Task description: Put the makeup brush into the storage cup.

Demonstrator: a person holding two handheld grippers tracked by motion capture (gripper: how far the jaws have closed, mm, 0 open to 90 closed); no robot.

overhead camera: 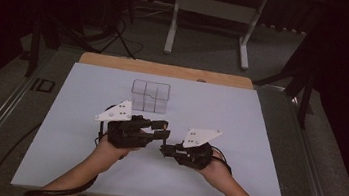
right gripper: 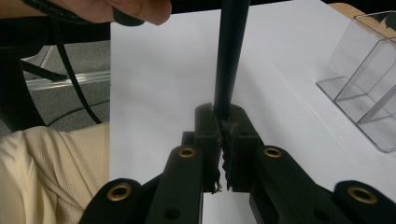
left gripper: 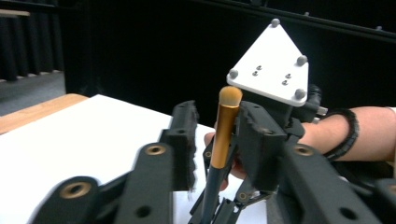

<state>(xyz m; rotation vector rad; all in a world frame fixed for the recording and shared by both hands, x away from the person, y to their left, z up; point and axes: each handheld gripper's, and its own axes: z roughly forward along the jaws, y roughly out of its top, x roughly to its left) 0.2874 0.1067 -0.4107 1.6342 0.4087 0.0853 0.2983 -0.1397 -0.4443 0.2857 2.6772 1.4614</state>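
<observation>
A makeup brush (left gripper: 224, 130) with a gold ferrule, a tan tip and a black handle (right gripper: 229, 56) stands upright above the white table top (overhead camera: 72, 131). My right gripper (right gripper: 223, 116) is shut on the lower end of the handle. My left gripper (left gripper: 217, 116) has its jaws on either side of the ferrule; a gap shows between the left finger (left gripper: 184, 135) and the brush. In the high view the left gripper (overhead camera: 161, 128) and the right gripper (overhead camera: 164, 149) meet tip to tip near the table's front middle.
A clear plastic organiser (overhead camera: 150, 96) with several compartments stands behind the grippers, at the right in the right gripper view as the organiser (right gripper: 369, 79). A wooden edge (overhead camera: 166, 70) borders the table's far side. Cables trail from both wrists.
</observation>
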